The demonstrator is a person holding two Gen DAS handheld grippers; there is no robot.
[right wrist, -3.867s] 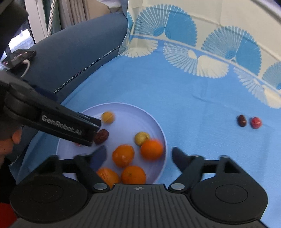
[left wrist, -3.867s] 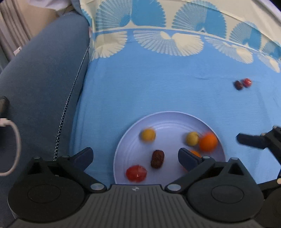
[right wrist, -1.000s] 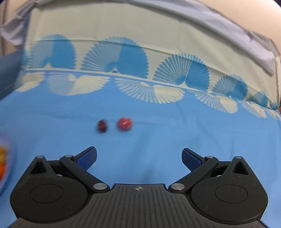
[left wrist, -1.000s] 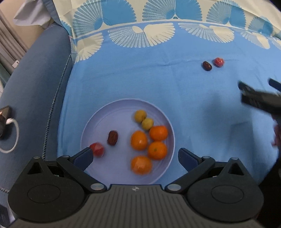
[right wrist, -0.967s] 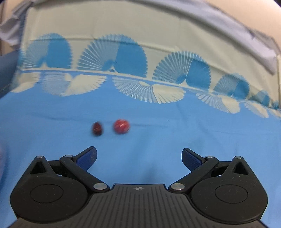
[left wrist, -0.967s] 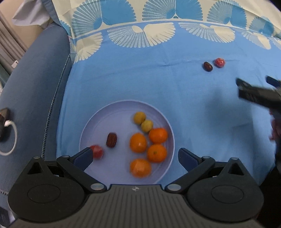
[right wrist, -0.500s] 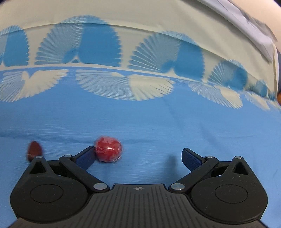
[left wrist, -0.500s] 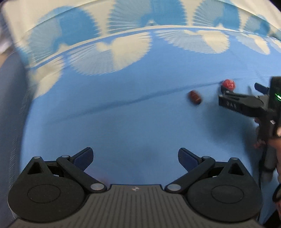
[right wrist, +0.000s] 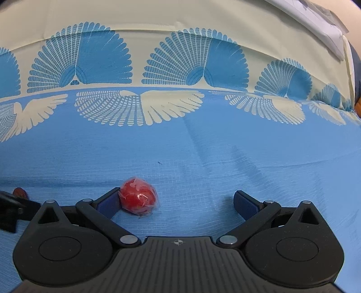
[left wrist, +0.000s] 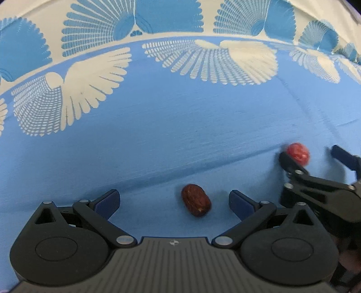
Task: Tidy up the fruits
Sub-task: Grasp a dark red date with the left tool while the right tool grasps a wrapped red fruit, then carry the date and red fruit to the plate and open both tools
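Note:
A dark brown date [left wrist: 195, 200] lies on the blue cloth between the fingers of my left gripper [left wrist: 173, 200], which is open, nearer the right finger and touching neither. A red fruit in clear wrap [right wrist: 138, 199] rests against the left finger of my open right gripper [right wrist: 178, 202]. The left wrist view shows the same red fruit [left wrist: 297, 151] at the right, with the right gripper [left wrist: 315, 155] around it. At the right wrist view's left edge, the date [right wrist: 19, 193] shows behind the left gripper's finger. The plate is out of view.
The blue cloth [right wrist: 225, 157] carries a band of cream wings and blue fans [right wrist: 171, 67] at the far side. A crease runs across the cloth [left wrist: 203, 166] behind the date. A grey cover [right wrist: 315, 20] lies at the top right.
Both grippers have left the plate and come down low over the cloth. The date now lies between the left fingers, and the red fruit has come inside the right fingers.

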